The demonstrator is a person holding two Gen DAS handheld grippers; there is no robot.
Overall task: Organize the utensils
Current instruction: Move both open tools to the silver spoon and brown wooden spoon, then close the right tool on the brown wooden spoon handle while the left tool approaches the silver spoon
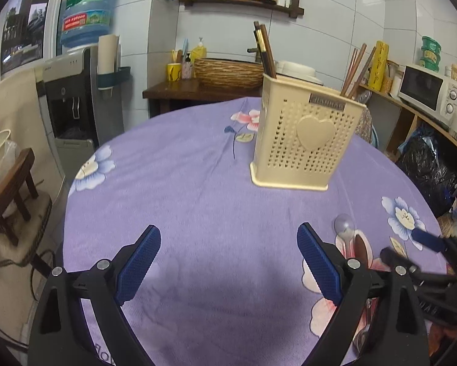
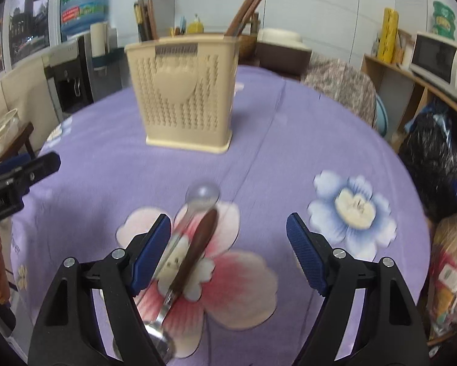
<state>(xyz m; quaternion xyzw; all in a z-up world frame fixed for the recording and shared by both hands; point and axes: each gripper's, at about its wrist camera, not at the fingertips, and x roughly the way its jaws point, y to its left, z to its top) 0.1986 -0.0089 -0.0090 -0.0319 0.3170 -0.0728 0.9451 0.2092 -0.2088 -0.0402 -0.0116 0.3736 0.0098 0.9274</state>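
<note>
Both grippers share one build: the left gripper (image 1: 228,262) and right gripper (image 2: 228,253) have matte black angular arms with triangular cut-outs, round silver screws at the joints, and blue pads (image 1: 136,270) with fine knurled texture.

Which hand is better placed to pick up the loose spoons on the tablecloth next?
Right. Its open tongs already straddle the wooden-handled spoon and the clear spoon. The left tongs are open over bare tablecloth, spoons off to their side.

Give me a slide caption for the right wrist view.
Open right gripper above two spoons on a purple tablecloth, chopstick holder behind.
</note>
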